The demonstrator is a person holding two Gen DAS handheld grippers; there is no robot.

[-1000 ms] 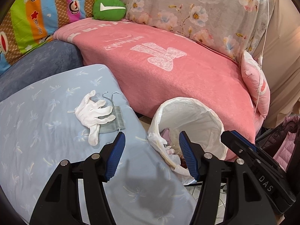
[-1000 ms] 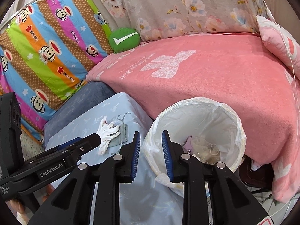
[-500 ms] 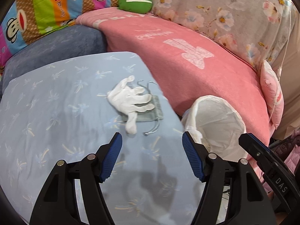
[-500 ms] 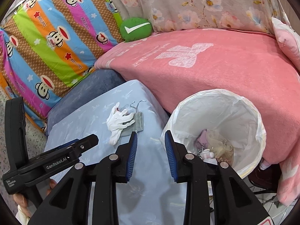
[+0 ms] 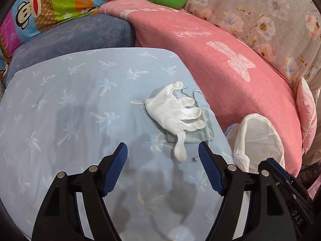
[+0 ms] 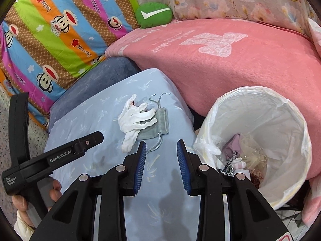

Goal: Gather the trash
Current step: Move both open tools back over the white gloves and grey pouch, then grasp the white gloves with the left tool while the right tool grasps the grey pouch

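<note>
A white glove (image 5: 176,112) lies on a grey drawstring pouch (image 5: 198,134) near the right edge of the light blue table (image 5: 70,120). My left gripper (image 5: 163,150) is open and empty, just short of the glove's lowest finger. The white-lined trash bin (image 5: 258,140) stands to the right of the table. In the right wrist view the glove (image 6: 136,120) and pouch (image 6: 160,124) lie ahead of my right gripper (image 6: 161,146), which is open and empty. The bin (image 6: 280,120) holds several scraps of trash (image 6: 240,156).
A pink blanket (image 6: 230,60) covers the sofa behind the table and bin. A blue cushion (image 5: 70,38), a striped monkey-print quilt (image 6: 50,40) and a green pillow (image 6: 154,15) lie behind. The left gripper's body (image 6: 60,156) is at the right wrist view's left.
My left gripper has swung left from over the bin to the table and now faces the glove and pouch. My right gripper has shifted left too and opened a little wider.
</note>
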